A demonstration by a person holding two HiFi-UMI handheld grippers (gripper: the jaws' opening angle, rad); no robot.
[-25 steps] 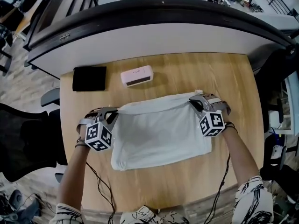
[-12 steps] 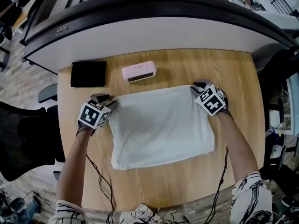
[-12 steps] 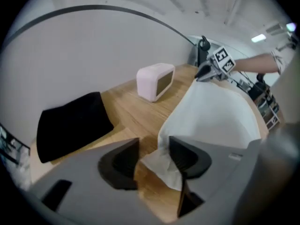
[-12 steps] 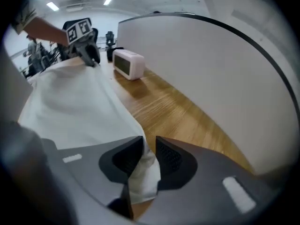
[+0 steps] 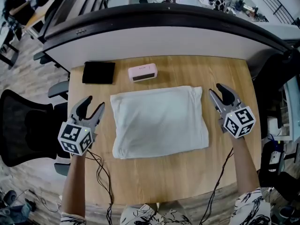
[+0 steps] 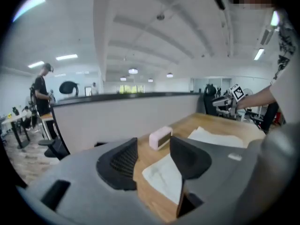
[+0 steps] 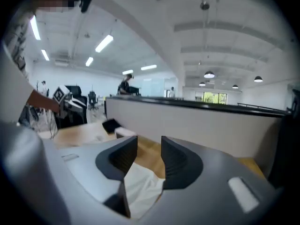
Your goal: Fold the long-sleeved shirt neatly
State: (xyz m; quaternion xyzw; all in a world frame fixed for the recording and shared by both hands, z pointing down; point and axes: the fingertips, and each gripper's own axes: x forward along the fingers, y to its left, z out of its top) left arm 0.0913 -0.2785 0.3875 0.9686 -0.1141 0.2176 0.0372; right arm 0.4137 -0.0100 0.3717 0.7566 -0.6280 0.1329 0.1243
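The white long-sleeved shirt [image 5: 159, 121] lies folded into a rectangle in the middle of the wooden table [image 5: 154, 177]. My left gripper [image 5: 93, 106] hovers off the shirt's left edge, over the table's left side. Its jaws are opening with nothing between them. My right gripper [image 5: 218, 91] hovers just right of the shirt's far right corner, jaws also opening and empty. In the left gripper view the left gripper [image 6: 152, 156] looks over the shirt [image 6: 164, 177] lying below. In the right gripper view a shirt corner [image 7: 140, 189] shows beneath the right gripper [image 7: 149, 156].
A pink box [image 5: 143, 72] and a black flat pad [image 5: 98, 72] lie at the table's far edge. A curved white and black counter [image 5: 154, 36] runs behind the table. A black chair [image 5: 23, 135] stands at the left. A person stands far off in the left gripper view.
Both grippers have let go of the shirt's far corners, risen off the table and drawn outward. Their jaws have parted. The shirt now lies flat on its own.
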